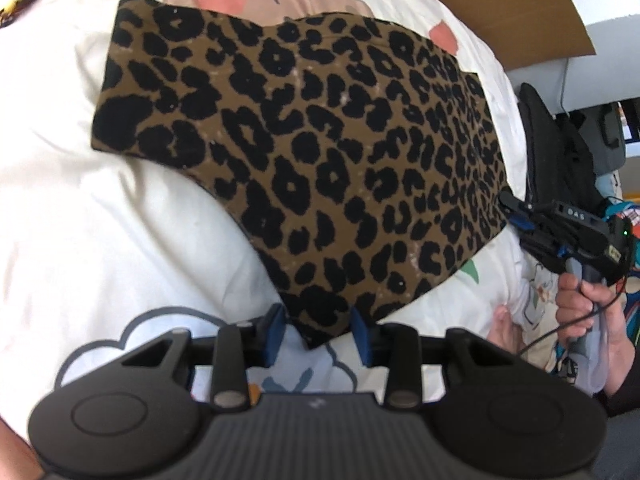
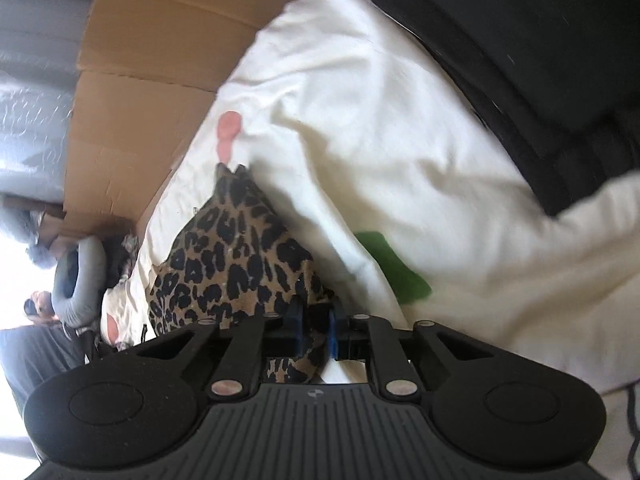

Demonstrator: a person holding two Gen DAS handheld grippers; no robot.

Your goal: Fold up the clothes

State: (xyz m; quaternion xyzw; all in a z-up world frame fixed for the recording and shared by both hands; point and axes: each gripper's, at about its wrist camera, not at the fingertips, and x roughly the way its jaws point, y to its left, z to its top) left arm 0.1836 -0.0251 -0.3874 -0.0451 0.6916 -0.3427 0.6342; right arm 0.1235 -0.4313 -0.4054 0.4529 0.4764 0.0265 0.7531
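A leopard-print garment [image 1: 304,152] lies spread on a white printed bed cover [image 1: 80,216]. My left gripper [image 1: 320,334] is open, its blue pads either side of the garment's near corner. My right gripper [image 1: 516,210] sits at the garment's right edge in the left wrist view. In the right wrist view the right gripper [image 2: 314,330] is shut on a fold of the leopard-print garment [image 2: 236,252], with cloth bunched between the blue pads.
A cardboard box [image 1: 512,4] stands beyond the bed, also in the right wrist view [image 2: 140,80]. A black bag [image 2: 540,60] lies on the bed's right side. A grey neck pillow [image 2: 76,280] sits at the far left.
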